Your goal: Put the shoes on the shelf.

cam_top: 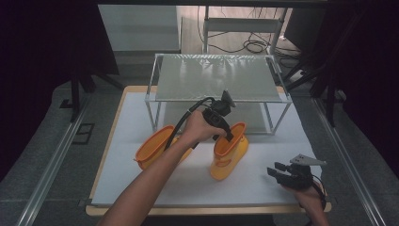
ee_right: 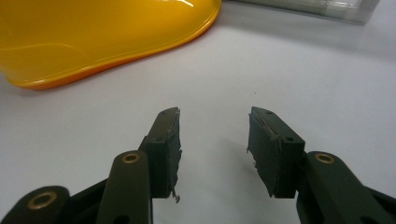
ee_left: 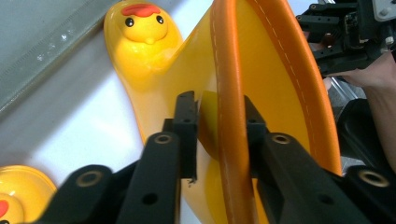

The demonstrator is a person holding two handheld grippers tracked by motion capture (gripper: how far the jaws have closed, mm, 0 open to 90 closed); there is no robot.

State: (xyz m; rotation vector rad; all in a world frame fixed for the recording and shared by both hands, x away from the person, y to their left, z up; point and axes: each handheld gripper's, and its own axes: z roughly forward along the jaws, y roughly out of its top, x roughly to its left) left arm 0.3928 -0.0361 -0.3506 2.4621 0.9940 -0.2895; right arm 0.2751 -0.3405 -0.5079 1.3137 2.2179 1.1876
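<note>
No text, label, brand, number or sign can be read anywhere here. The yellow rain boots carry only a moulded chick face on the toe, with no lettering, and the grippers, the white table surface and the metal rack at the far side bear no legible markings.

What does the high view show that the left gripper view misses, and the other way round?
High view: the glass-topped rack at the back and the person's forearms reaching over the white table. Left gripper view: a duck face on the upright boot toe, and white stitching along its orange rim, with the left tool pinching that rim. Both: that yellow boot, gripped at its rim.
</note>
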